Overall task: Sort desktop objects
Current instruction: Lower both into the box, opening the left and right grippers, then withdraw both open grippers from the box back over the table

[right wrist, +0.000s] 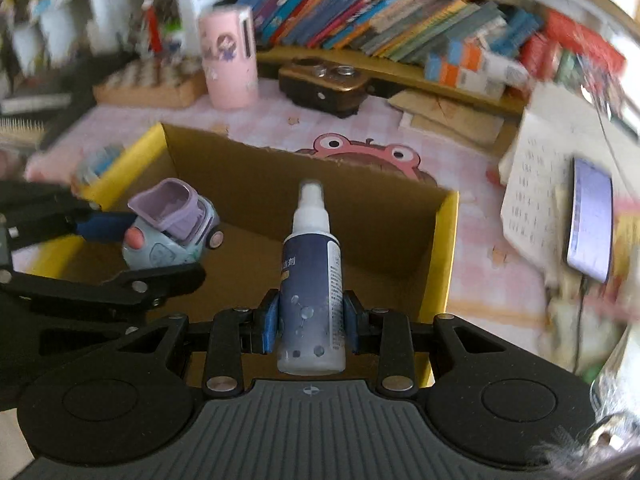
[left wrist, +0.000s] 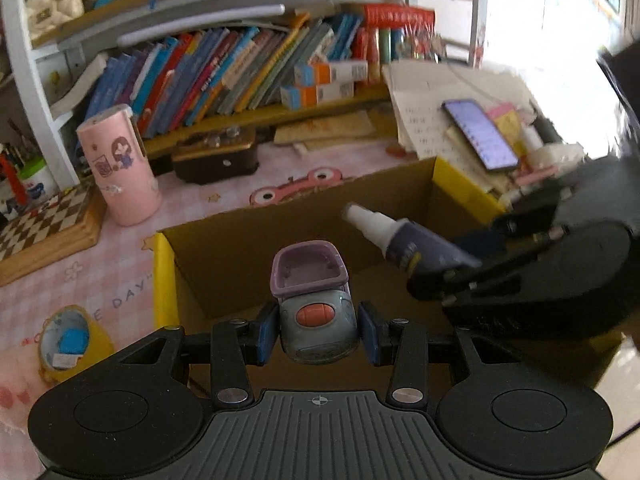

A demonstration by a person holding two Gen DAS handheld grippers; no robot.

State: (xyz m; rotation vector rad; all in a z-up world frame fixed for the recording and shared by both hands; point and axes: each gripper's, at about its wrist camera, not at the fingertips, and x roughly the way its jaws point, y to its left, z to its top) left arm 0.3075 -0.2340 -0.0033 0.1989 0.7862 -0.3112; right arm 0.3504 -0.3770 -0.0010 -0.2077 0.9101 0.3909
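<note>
My left gripper [left wrist: 318,334] is shut on a grey toy truck [left wrist: 316,300] with a purple tipper and an orange button; the same toy truck [right wrist: 172,228] shows at the left of the right wrist view. My right gripper [right wrist: 311,326] is shut on a dark blue spray bottle [right wrist: 312,280] with a white nozzle. The spray bottle [left wrist: 404,240] enters from the right in the left wrist view. Both held things hang over an open cardboard box [left wrist: 304,220] with yellow flaps [right wrist: 440,264] on the pink desk.
A pink cylinder holder [left wrist: 120,168], a chessboard [left wrist: 44,224] and a dark brown case [left wrist: 216,160] stand behind the box. Papers with a phone [right wrist: 590,220] lie to the right. A bookshelf [left wrist: 224,72] fills the back. A yellow toy [left wrist: 68,340] lies left of the box.
</note>
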